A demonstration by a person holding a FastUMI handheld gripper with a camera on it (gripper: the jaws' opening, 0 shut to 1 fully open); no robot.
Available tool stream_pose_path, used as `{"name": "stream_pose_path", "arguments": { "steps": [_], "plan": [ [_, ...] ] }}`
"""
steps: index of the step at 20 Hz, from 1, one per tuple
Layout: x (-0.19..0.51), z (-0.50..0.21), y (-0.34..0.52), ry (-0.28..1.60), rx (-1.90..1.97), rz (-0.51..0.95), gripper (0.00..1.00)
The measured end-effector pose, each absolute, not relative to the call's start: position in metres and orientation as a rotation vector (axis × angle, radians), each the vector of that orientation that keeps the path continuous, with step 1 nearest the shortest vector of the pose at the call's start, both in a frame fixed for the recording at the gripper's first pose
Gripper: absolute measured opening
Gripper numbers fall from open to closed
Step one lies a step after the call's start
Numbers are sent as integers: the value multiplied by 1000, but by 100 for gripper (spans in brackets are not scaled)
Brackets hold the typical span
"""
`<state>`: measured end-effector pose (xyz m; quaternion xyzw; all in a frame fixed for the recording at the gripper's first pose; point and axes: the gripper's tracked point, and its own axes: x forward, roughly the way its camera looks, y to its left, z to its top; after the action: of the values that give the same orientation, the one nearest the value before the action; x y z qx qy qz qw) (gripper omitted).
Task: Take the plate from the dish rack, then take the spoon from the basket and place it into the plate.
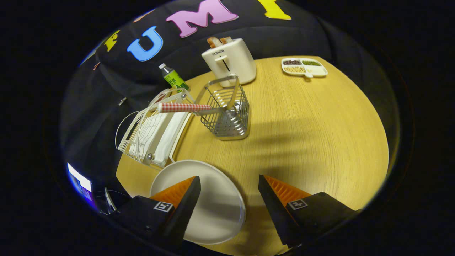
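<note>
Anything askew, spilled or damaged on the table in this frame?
No spill or damage. The spoon leans out of the wire basket, its checked handle reaching over the dish rack. The plate lies flat on the table, under the open gripper.

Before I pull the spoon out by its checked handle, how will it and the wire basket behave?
The spoon looks rigid; its handle juts sideways over the basket rim toward the dish rack, so it may lever against the wire. The basket looks light and tall, so apt to tip or slide. The tool is open, with the plate beneath.
</note>
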<state>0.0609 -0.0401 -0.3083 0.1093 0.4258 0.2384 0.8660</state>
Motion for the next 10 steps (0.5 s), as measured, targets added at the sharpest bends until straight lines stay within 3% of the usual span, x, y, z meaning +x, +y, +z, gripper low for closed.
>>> {"name": "stream_pose_path", "arguments": {
  "steps": [5, 10],
  "plan": [
    [90, -248, -27, 626, 122, 548, 99],
    [121, -216, 6, 487, 48, 625, 98]
  ]
}}
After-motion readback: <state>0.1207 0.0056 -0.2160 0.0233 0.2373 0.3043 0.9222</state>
